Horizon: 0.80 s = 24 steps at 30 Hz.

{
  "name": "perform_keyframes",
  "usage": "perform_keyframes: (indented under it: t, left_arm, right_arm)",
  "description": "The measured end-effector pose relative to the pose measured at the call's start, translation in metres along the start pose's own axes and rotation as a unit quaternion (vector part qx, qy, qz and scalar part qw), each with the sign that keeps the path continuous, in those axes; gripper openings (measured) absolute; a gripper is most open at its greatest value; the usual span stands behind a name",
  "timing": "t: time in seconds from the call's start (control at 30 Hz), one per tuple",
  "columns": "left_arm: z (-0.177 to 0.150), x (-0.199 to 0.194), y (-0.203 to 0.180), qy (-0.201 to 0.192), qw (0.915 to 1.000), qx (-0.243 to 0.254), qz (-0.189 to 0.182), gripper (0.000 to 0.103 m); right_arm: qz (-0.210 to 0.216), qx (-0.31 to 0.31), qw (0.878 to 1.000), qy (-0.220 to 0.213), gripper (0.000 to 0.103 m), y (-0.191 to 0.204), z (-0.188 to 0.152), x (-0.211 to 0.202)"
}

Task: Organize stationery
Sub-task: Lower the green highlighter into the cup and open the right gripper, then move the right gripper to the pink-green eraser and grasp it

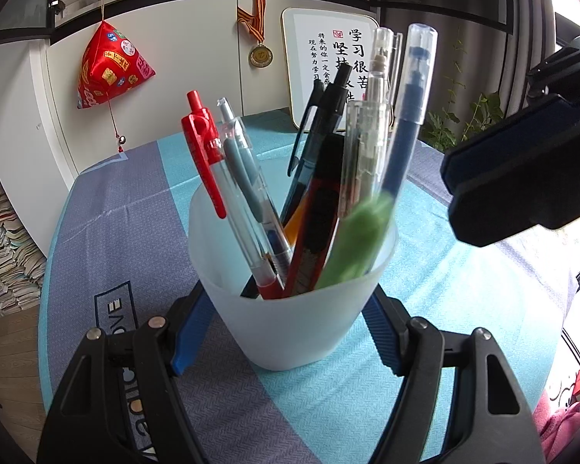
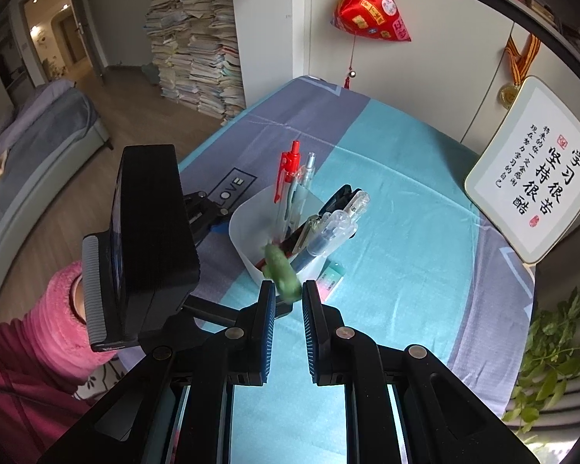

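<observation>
A translucent white cup stands on the striped cloth, and my left gripper is shut on it, a blue pad pressing each side. Several pens stand in it, among them a red pen and a blue capped pen. A blurred green pen leans in the cup with no finger on it. My right gripper hangs over the cup's near rim. Its pads stand a narrow gap apart, and the green pen's upper end shows just at their tips.
A small pastel eraser pack lies right beside the cup. A framed calligraphy board leans at the table's back. A leafy plant stands past the right edge, and a pink sleeve shows at the left. The table drops off at left.
</observation>
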<state>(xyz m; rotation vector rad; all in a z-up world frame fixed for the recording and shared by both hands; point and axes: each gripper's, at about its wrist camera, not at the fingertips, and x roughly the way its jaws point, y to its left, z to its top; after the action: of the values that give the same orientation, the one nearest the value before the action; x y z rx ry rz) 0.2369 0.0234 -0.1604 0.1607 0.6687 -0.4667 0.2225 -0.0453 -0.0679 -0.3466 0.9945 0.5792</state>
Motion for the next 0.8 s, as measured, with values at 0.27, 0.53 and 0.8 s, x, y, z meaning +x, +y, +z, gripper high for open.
perform_keyframes:
  t: [0.27, 0.53, 0.8]
  left_arm:
    - [0.000, 0.000, 0.000, 0.000, 1.0000, 0.000, 0.000, 0.072]
    - [0.001, 0.000, 0.000, 0.000, 1.0000, 0.000, 0.000, 0.072]
    - [-0.001, -0.001, 0.001, -0.001, 1.0000, -0.001, -0.001, 0.071]
  right_arm:
    - [0.004, 0.014, 1.000, -0.014, 0.015, -0.006, -0.003, -0.005]
    - [-0.003, 0.057, 0.998, -0.023, 0.015, -0.032, -0.021, -0.008]
    - [0.002, 0.169, 0.985, 0.025, 0.015, -0.075, -0.052, 0.040]
